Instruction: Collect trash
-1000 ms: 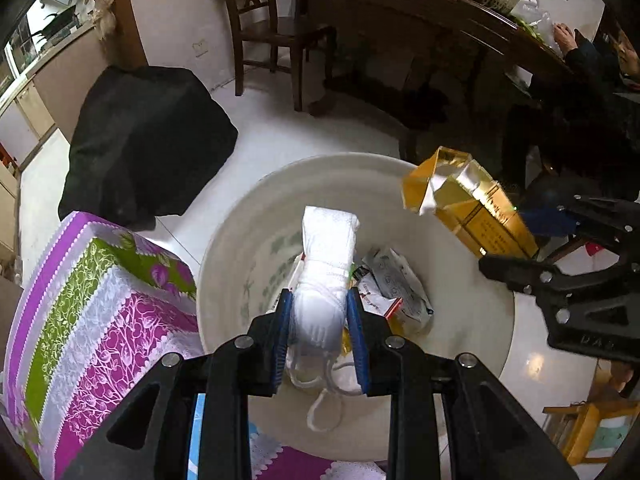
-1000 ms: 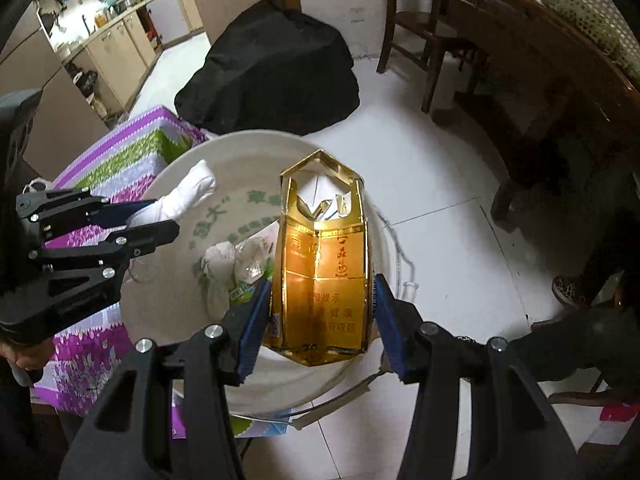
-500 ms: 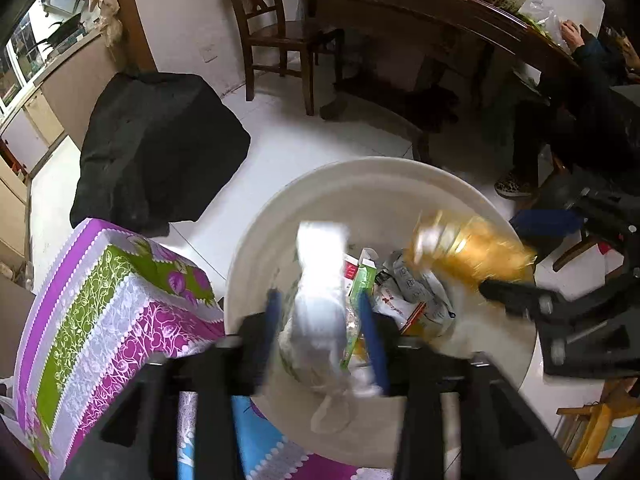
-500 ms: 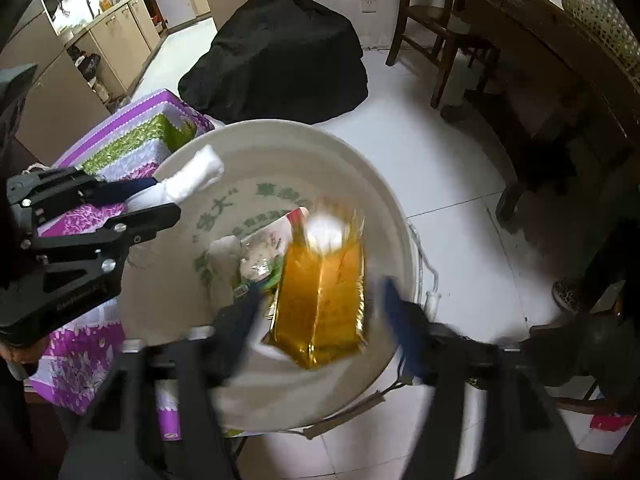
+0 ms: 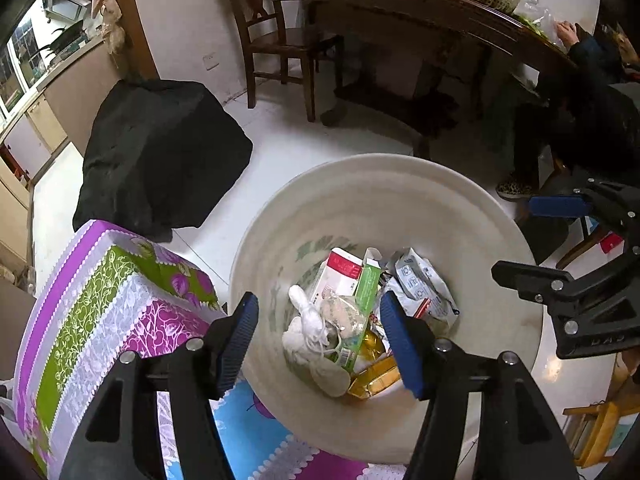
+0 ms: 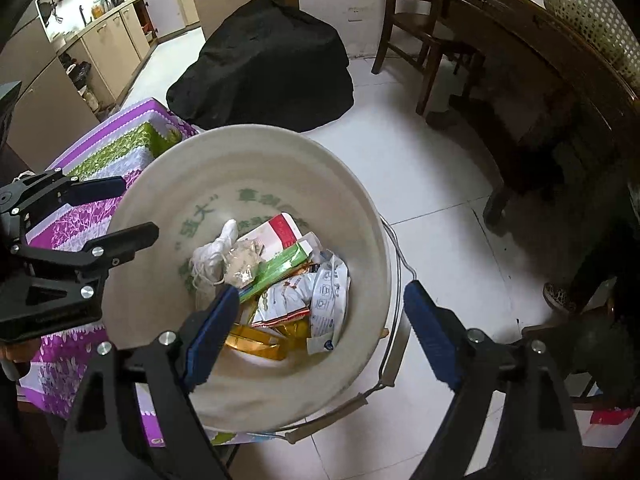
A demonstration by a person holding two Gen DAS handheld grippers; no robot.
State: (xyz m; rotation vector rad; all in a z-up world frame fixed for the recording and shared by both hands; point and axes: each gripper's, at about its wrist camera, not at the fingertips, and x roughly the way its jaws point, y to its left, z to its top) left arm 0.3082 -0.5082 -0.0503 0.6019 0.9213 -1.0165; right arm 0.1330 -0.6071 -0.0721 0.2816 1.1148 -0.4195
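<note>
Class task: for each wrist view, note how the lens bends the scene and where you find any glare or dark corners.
Left wrist view: fisheye curves the wooden table into an arc, corners go black, and a small glare spot sits on the floor tiles. Right wrist view: the same bowing rounds the bucket rim, with dark vignetted corners; the light is soft and even.

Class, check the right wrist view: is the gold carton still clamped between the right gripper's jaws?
No: the gold carton lies inside the bucket, jaws apart.

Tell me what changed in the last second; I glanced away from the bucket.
Both grippers let go. The white mask dropped from the left gripper, whose jaws are opening, and the gold carton from the right gripper. Both now lie in the bucket, which stayed put.
</note>
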